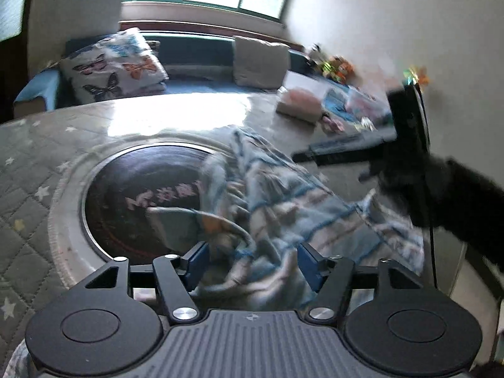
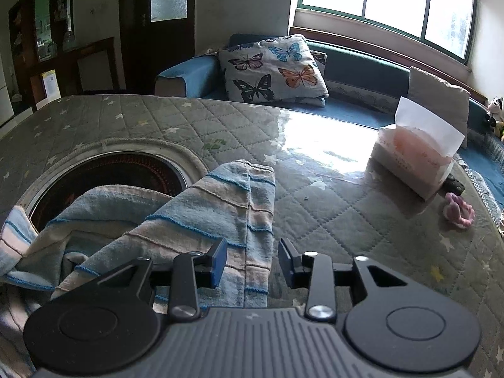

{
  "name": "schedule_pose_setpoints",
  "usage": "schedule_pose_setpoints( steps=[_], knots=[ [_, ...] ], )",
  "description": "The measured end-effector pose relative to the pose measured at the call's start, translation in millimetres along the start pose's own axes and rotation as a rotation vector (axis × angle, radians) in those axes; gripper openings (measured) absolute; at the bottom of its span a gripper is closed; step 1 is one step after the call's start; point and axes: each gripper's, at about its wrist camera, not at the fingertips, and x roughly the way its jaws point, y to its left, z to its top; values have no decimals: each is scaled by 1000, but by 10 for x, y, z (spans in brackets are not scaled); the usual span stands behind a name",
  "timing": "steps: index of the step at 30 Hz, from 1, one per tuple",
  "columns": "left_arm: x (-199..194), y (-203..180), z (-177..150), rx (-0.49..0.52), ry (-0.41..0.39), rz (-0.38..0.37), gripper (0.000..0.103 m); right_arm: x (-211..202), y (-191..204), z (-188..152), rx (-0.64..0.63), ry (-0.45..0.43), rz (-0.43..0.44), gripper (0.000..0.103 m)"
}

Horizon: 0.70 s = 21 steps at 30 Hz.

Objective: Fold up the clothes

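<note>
Left tongs (image 1: pixel 250 263) apart, bunched cloth between pads, not clamped. Right tongs (image 2: pixel 252 263) apart over hem of striped garment (image 2: pixel 220 208). Garment lies mid-tabletop (image 2: pixel 346 220), partly over round inset (image 2: pixel 104 173). Soft, light, limp; grip at hem corners.

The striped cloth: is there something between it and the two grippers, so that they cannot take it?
Nothing visible is in the way. The striped cloth already lies between the open fingers of the right gripper, and bunched folds of it sit between the open fingers of the left gripper. The tissue pack stands away to the side.
</note>
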Motion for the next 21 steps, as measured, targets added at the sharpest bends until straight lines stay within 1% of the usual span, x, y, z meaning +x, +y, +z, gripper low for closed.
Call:
schedule_pose_setpoints(
  steps=[3,5,9,10,12,13,14,15,16,17,18,19,20,21],
  knots=[
    [-27,183,128,-101,-12,19,73,13,1,1,3,0,3,37],
    [-17,319,221,-186,-4,56,73,15,1,4,3,-1,3,37],
    [109,591,349,-391,58,57,73,15,1,21,1,-7,-2,38],
    [145,651,374,-440,75,54,73,19,-5,29,2,-9,-3,40],
    [224,712,402,-501,106,47,71,31,-19,48,8,-12,-7,41],
    [267,714,419,-508,121,45,70,44,-30,59,12,-13,-9,41],
    [301,687,426,-494,133,49,61,56,-39,66,15,-13,-9,41],
    [334,656,431,-478,144,53,50,71,-51,74,18,-13,-8,41],
    [375,631,428,-466,156,52,44,87,-62,81,22,-13,-6,41],
    [413,626,416,-462,166,45,30,105,-74,89,26,-12,-4,41],
    [442,638,401,-464,174,41,19,124,-85,97,30,-12,-1,41],
    [456,652,391,-465,177,44,18,145,-95,106,33,-12,2,41],
    [456,667,394,-458,171,50,12,163,-103,114,37,-11,7,41],
    [443,677,403,-444,159,66,9,185,-111,122,41,-10,11,41]
  ],
)
